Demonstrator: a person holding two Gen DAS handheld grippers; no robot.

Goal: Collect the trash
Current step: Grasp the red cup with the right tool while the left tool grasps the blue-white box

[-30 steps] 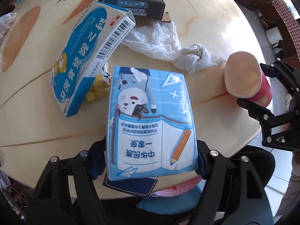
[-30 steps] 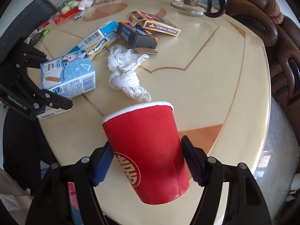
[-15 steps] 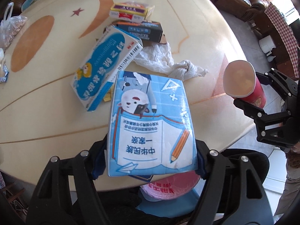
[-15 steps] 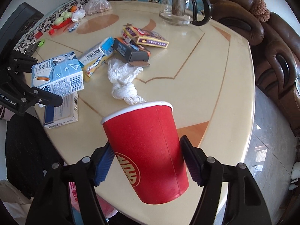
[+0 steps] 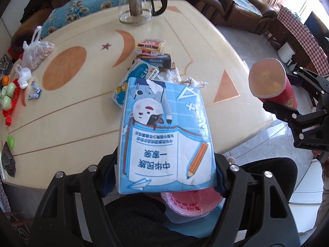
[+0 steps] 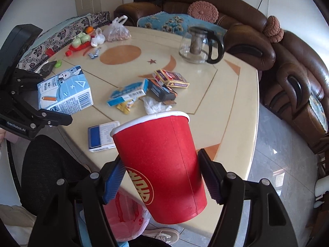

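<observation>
A blue milk carton (image 5: 166,135) is clamped between the fingers of the left gripper (image 5: 164,173), held above the near edge of the worktop (image 5: 82,115). A red paper cup (image 6: 162,164) (empty inside) is gripped by the right gripper (image 6: 162,177), over a pink-lined bin (image 6: 125,216) below.

- A glass teapot (image 6: 198,45) with a black handle stands at the far side of the desk (image 6: 236,103).
- A clear bag of nuts (image 6: 117,32) lies near the desk's far left edge, beside green fruit (image 6: 81,39) and an orange (image 6: 89,29).
- A brown leather sofa (image 6: 287,65) curves behind the desk, carrying a round pink cushion (image 6: 203,11).
- A black chair (image 5: 273,170) sits below the desk's near edge.
</observation>
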